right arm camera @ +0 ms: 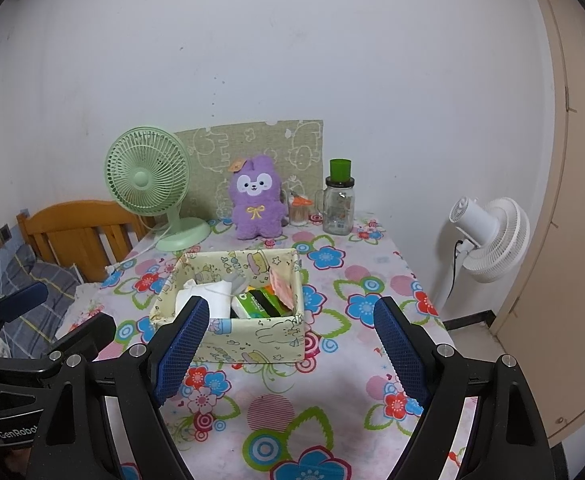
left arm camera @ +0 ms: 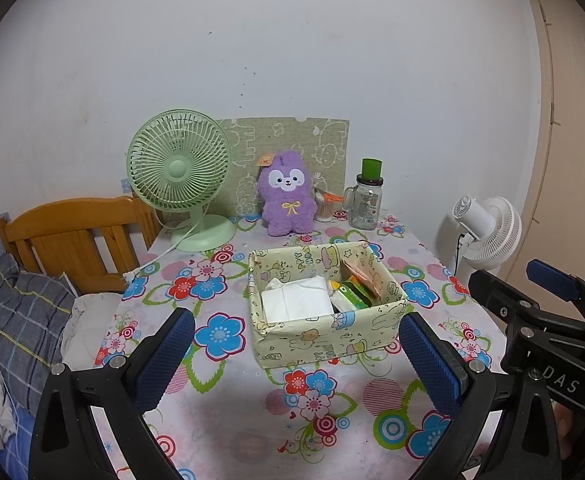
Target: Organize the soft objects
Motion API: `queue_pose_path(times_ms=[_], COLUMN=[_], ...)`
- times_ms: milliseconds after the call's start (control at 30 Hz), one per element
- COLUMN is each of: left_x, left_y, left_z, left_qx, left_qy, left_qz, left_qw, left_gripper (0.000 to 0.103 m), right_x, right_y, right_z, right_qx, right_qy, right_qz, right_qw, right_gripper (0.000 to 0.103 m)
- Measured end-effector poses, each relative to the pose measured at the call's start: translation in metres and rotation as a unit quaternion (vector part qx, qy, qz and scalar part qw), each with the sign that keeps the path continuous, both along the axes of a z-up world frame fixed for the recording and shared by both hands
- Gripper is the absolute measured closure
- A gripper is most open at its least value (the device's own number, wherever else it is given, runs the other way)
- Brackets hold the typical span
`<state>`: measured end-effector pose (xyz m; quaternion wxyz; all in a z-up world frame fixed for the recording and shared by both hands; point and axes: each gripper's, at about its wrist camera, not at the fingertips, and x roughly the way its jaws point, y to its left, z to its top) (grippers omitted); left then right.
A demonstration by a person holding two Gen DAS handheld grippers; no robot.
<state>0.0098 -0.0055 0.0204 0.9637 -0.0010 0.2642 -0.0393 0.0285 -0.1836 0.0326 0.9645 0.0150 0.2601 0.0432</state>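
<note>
Both claws, left claw (left arm camera: 296, 354) and right claw (right arm camera: 292, 344), hovered with jaws apart and empty; the purple plush bunny (left arm camera: 288, 200) stood upright beyond the storage box (left arm camera: 324, 338), nearer the left.

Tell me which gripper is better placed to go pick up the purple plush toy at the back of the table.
Probably left. From the left gripper the purple plush toy sits almost straight ahead, beyond the box. The right gripper, also open and empty, sees it left of centre.

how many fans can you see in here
2. A green desk fan stands at the table's back left, beside the purple plush. A white standing fan is on the floor to the right of the table. None other shows, though the views are limited.
</note>
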Motion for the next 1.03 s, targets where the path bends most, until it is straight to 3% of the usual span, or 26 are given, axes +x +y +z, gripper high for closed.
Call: queue_pose_path(times_ms=[1033], left_x=[0.0], left_y=[0.0003], left_z=[0.0021], left_qx=[0.012], left_qy=[-0.001], left_qz=[0.023], left_qw=[0.9997], left_gripper=[0.0], right_x=[-0.0051], right_y=[-0.005], right_z=[0.003], right_qx=[0.011], right_qy=[-0.008], right_qz=[0.005], right_qw=[1.0], right_gripper=[0.016])
